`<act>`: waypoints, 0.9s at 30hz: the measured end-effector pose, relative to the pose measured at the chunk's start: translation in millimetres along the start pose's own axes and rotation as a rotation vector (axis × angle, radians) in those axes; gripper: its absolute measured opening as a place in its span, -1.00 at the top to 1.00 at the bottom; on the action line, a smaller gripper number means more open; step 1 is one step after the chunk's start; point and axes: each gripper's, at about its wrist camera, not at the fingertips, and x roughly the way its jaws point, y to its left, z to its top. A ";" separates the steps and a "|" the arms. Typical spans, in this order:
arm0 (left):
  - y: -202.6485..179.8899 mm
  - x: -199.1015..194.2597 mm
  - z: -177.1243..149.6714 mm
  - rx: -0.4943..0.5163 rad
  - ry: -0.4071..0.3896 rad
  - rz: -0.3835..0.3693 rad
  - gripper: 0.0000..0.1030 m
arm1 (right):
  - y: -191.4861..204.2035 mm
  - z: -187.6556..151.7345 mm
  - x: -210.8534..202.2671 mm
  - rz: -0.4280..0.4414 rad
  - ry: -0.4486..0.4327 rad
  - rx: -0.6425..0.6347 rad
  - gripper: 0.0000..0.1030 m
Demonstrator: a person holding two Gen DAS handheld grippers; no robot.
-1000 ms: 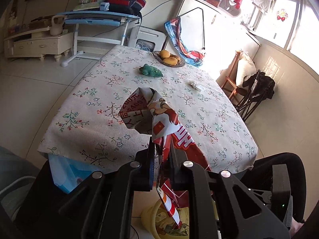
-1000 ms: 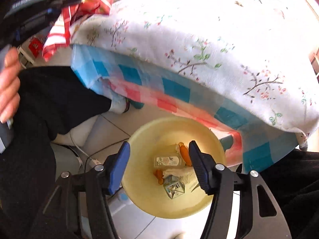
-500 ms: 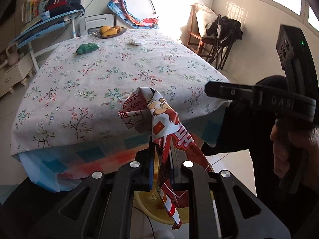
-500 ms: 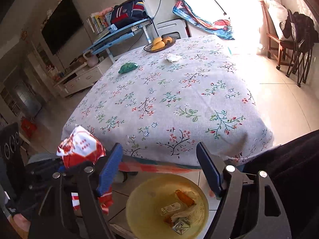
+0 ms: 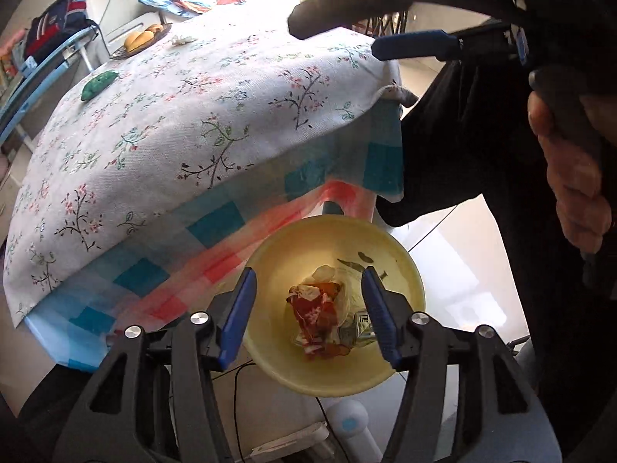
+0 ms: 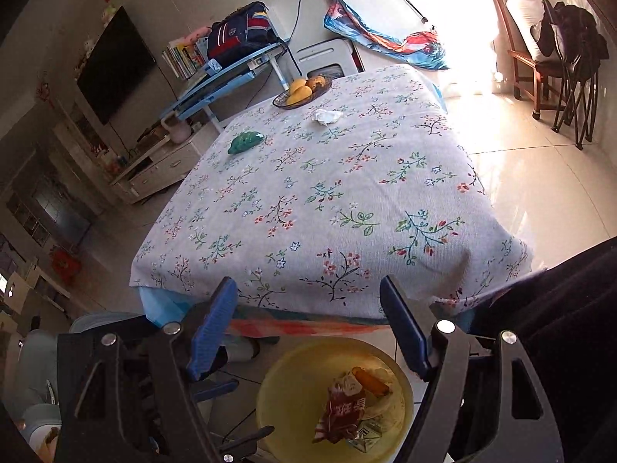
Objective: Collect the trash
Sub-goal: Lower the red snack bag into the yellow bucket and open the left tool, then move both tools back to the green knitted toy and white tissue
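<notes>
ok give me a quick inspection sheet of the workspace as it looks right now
surface: table under a floral cloth, a checked cloth hanging below its near edge.
job's things: red wrapper lies in the yellow bin on the floor with other scraps; crumpled tissue sits on the table.
clutter: green object and fruit basket at the table's far end.
grippers: left hand-held gripper is above the bin, jaws opening, nothing between them; right hand-held gripper is open and empty at the table's near edge.
cables: a dark cable runs on the floor by the bin.
surroundings: tiled floor, wall TV, chair by the bright window.
</notes>
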 end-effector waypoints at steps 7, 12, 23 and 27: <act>29.4 -13.4 7.9 -0.132 -0.077 0.060 -0.43 | 2.6 -3.4 -1.3 -0.001 0.004 -0.017 -0.43; 56.1 -26.8 7.8 -0.260 -0.140 0.107 -0.53 | 6.6 -5.0 -1.4 -0.007 0.008 -0.034 -0.43; 133.0 -56.6 -14.2 -0.643 -0.277 0.169 -0.62 | 32.3 27.5 10.6 0.003 0.011 -0.160 -0.43; 152.0 -63.2 -13.4 -0.700 -0.314 0.204 -0.63 | 37.3 51.5 23.5 -0.007 0.012 -0.217 -0.43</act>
